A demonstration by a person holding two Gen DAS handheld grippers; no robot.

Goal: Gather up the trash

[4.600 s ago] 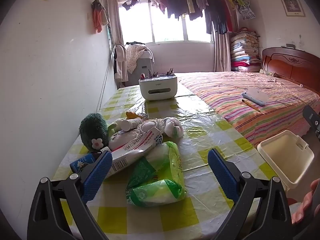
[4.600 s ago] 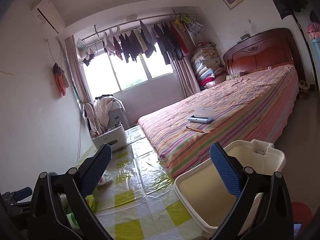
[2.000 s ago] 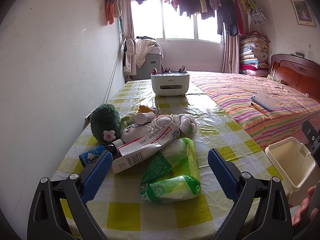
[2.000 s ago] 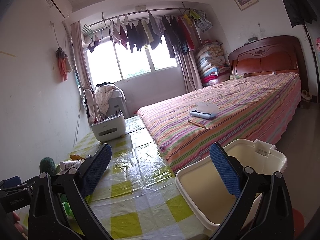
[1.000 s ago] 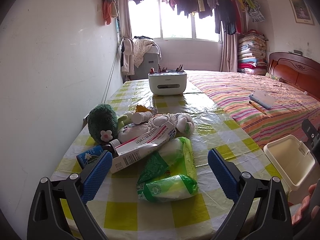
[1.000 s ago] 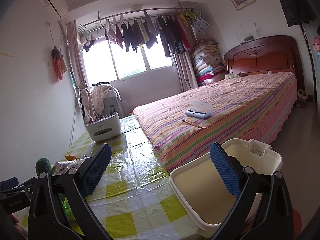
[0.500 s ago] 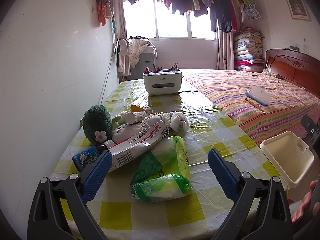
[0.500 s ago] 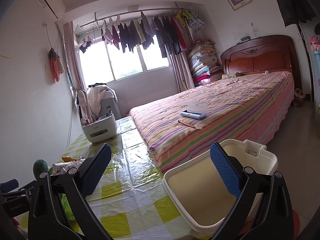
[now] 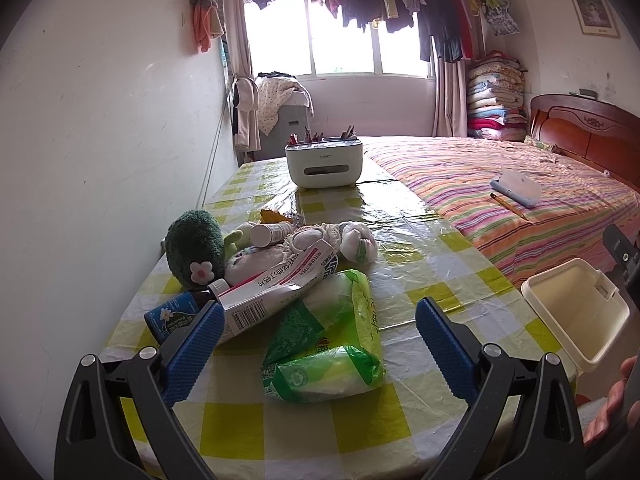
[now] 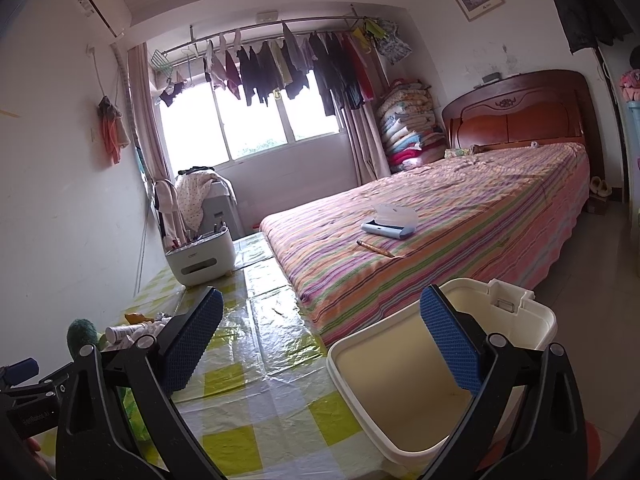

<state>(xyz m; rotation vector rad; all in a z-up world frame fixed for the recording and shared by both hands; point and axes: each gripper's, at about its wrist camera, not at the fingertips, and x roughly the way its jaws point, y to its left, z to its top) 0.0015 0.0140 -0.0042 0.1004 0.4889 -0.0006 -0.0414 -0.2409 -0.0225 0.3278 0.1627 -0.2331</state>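
A green and white plastic wrapper (image 9: pixel 328 336) lies on the checked table, just beyond my open left gripper (image 9: pixel 316 340). Behind it sit a white and red medicine box (image 9: pixel 272 284), a small blue carton (image 9: pixel 172 314) and a white bottle (image 9: pixel 272 233) among soft toys. A cream open bin (image 9: pixel 576 312) stands past the table's right edge. In the right wrist view my right gripper (image 10: pixel 320 344) is open and empty, with its right finger over the bin (image 10: pixel 404 380). The left gripper's body shows at that view's lower left.
A dark green plush toy (image 9: pixel 196 248) and white plush toy (image 9: pixel 356 244) lie in the pile. A white tissue holder (image 9: pixel 324 164) with pens stands further back. A striped bed (image 10: pixel 440 216) runs along the table's right side; a wall closes the left.
Both cameras have drifted only slightly over the last seconds. The pile and the bin stay in place, and both grippers stay open.
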